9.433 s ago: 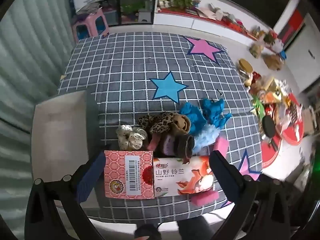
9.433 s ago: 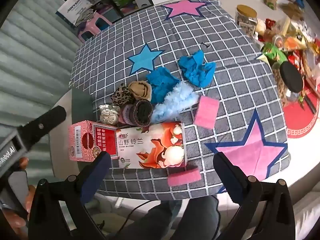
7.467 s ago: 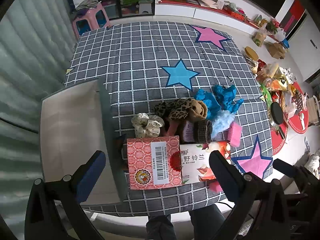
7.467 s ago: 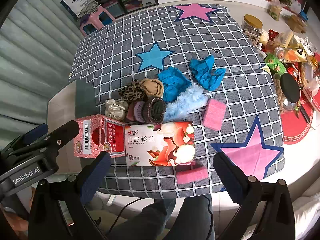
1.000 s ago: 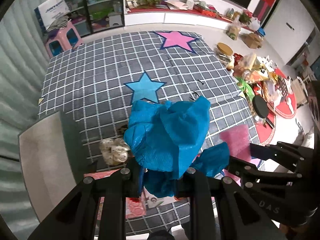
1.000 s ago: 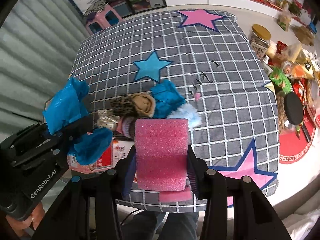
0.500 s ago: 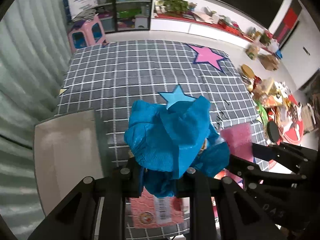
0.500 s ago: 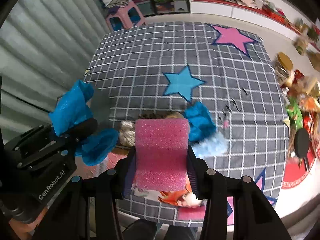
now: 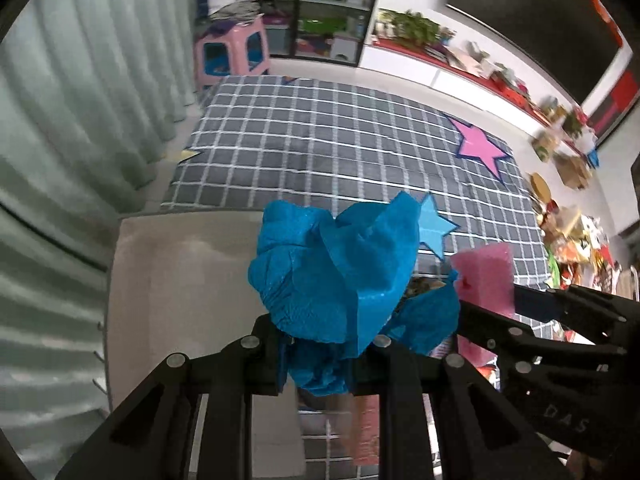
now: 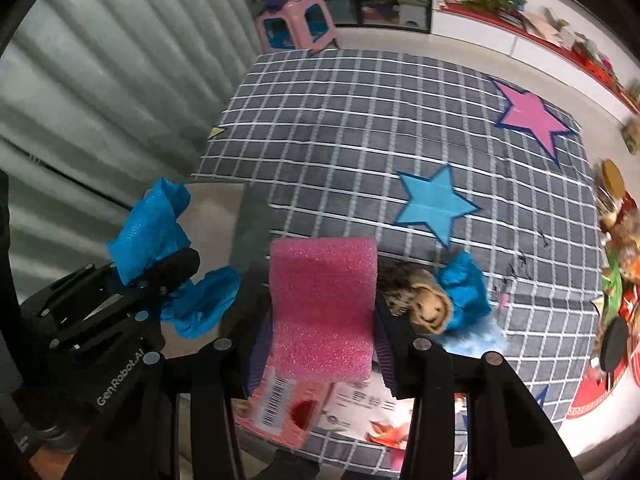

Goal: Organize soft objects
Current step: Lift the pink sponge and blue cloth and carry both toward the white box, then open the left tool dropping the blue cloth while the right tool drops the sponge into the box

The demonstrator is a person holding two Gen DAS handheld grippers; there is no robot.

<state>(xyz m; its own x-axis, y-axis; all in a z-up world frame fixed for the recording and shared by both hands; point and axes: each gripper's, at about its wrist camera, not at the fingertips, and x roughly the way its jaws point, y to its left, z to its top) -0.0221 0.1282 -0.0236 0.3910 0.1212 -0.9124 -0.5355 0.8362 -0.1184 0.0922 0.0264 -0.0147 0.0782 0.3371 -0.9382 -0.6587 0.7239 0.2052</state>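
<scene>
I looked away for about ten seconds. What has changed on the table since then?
The left gripper took the blue cloth off the table; the right gripper took a pink sponge. Both now hang lifted toward the grey bin. The boxes and the scrunchies stayed put.

Pink stool, red box.

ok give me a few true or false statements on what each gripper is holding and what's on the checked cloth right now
1. The left gripper is clamped on a crumpled blue cloth. True.
2. The right gripper is open and empty. False: it is shut on a pink foam sponge block.
3. A light blue star is printed on the grey checked tablecloth. True.
4. The pink plastic stool stands on the tablecloth. False: it stands on the floor beyond it.
</scene>
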